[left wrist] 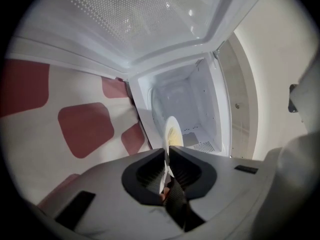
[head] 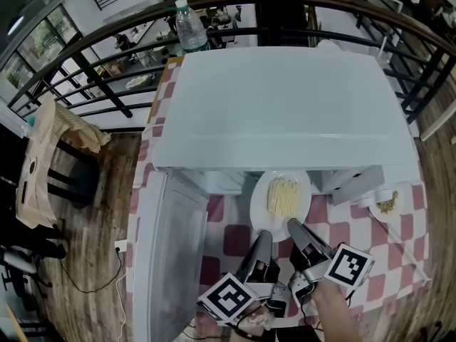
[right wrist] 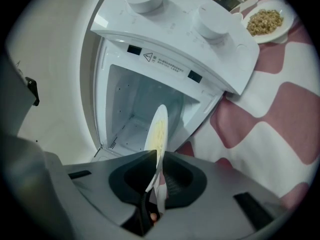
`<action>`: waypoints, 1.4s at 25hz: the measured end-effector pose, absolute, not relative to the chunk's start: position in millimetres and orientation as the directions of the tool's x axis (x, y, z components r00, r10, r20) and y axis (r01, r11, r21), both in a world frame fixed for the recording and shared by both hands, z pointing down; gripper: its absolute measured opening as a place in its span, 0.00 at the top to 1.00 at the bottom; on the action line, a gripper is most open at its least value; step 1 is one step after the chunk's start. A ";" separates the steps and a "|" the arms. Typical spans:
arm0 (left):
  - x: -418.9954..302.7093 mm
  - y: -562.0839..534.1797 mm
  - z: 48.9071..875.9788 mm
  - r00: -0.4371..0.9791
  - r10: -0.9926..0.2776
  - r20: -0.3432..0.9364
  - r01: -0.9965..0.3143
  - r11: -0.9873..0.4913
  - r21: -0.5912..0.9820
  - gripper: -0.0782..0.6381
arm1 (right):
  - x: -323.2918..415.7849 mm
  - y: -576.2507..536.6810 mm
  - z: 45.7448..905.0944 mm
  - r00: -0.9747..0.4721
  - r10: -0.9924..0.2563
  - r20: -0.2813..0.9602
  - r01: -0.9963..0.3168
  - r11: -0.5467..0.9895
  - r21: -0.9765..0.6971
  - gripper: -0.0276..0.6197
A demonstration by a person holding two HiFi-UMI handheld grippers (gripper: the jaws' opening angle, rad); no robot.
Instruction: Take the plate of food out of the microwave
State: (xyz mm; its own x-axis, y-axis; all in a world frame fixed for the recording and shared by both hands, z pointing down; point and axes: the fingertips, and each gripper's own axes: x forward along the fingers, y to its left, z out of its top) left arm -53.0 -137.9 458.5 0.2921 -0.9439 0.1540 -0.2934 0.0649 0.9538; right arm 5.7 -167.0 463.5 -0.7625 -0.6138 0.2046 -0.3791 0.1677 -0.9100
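A white plate (head: pixel 280 199) with pale yellow noodles sticks halfway out of the white microwave (head: pixel 285 105), above the red-checked tablecloth. Both grippers hold its near rim. My left gripper (head: pixel 263 238) is shut on the rim's left side and my right gripper (head: pixel 295 228) on its right side. The left gripper view shows the plate (left wrist: pixel 172 132) edge-on, running out from between the shut jaws (left wrist: pixel 168 160) toward the open cavity (left wrist: pixel 186 104). Edge-on as well in the right gripper view, the plate (right wrist: pixel 158 128) is pinched by that gripper (right wrist: pixel 157 160).
The microwave door (head: pixel 171 258) hangs open to the left. A small dish of food (head: pixel 387 204) sits on the table right of the microwave, also visible as the dish (right wrist: pixel 265 21). A water bottle (head: pixel 190 26) stands behind the microwave. A railing rings the table; a chair stands left.
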 end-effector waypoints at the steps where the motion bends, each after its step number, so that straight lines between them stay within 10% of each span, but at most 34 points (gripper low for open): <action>1: -51.1 -135.6 455.0 0.292 -0.946 0.145 -0.289 0.057 0.956 0.82 | 7.0 -164.2 461.5 -0.764 -0.613 0.203 -0.378 0.169 -0.910 0.91; 35: -9.4 -33.0 409.2 0.274 -0.927 0.254 -0.267 0.181 0.947 0.83 | 57.9 -74.7 402.4 -0.762 -0.613 0.209 -0.373 0.151 -0.916 0.91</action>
